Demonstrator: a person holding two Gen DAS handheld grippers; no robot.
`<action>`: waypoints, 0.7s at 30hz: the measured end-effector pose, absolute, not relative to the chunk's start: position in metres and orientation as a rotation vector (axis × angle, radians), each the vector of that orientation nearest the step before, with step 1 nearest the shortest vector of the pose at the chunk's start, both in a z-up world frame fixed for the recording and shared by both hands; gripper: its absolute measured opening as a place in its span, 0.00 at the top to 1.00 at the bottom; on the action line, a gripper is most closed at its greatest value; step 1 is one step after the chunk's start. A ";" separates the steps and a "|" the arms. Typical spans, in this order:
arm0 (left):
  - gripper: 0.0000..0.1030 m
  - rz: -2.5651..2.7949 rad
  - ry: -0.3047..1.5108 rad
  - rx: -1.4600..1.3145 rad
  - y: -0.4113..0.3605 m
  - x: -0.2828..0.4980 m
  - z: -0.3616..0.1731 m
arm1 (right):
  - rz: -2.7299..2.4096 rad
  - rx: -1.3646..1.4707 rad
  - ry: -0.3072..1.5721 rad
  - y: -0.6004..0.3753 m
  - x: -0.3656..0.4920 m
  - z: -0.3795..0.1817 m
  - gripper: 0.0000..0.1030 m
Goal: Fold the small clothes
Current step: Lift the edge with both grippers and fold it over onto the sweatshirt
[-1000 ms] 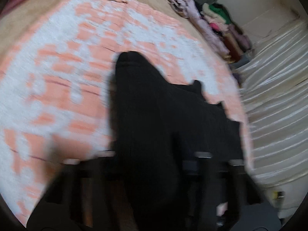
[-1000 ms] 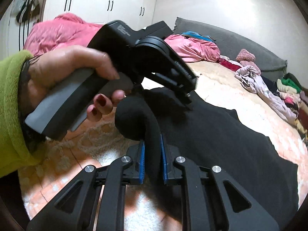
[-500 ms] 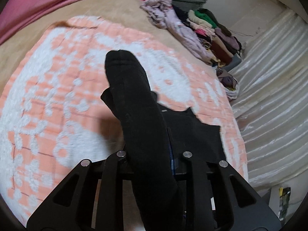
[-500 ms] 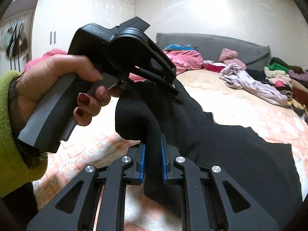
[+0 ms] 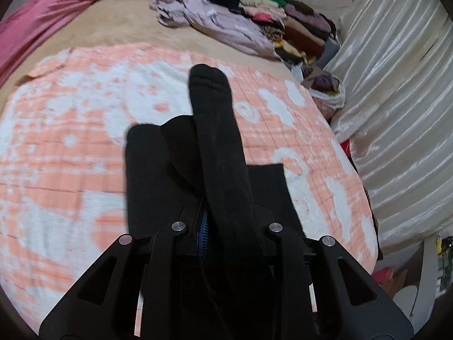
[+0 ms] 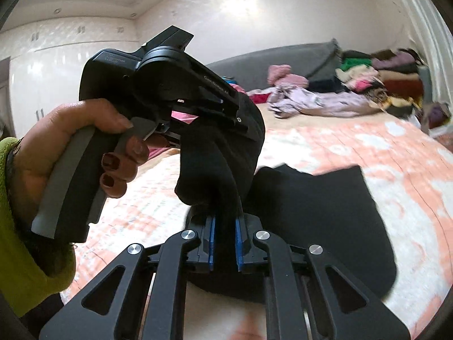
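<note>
A black garment (image 5: 218, 153) hangs above an orange-and-white blanket (image 5: 70, 147) on a bed. My left gripper (image 5: 223, 226) is shut on one part of it; a long black fold sticks up past the fingers. My right gripper (image 6: 225, 240) is shut on another bunched part of the same garment (image 6: 325, 212), whose loose end drapes to the right over the blanket (image 6: 396, 153). The left gripper's body (image 6: 158, 90), held by a hand in a green sleeve, sits close in front in the right wrist view.
A heap of mixed clothes (image 5: 271, 19) lies at the far side of the bed, with a pink quilt (image 5: 51, 8) at the far left. A white pleated curtain (image 5: 396, 99) runs along the right edge. A grey headboard (image 6: 283, 59) stands behind.
Both grippers have risen with the black garment and tilted up; the bed has dropped lower in both views. The garment's loose end has lifted and pulled in.
</note>
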State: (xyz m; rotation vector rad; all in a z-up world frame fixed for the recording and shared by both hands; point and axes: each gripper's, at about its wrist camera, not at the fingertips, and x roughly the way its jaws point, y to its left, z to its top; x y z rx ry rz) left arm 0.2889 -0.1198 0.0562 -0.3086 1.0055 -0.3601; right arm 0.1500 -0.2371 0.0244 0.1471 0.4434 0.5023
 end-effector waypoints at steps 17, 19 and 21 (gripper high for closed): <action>0.35 -0.489 0.941 -0.345 -0.172 0.272 0.036 | 0.364 0.379 0.603 -0.321 0.143 -0.020 0.91; 0.41 -0.453 0.898 -0.353 -0.152 0.264 0.037 | 0.372 0.409 0.639 -0.327 0.142 -0.026 0.89; 0.42 -0.372 0.860 -0.318 -0.131 0.254 0.034 | 0.368 0.397 0.655 -0.330 0.137 -0.027 0.88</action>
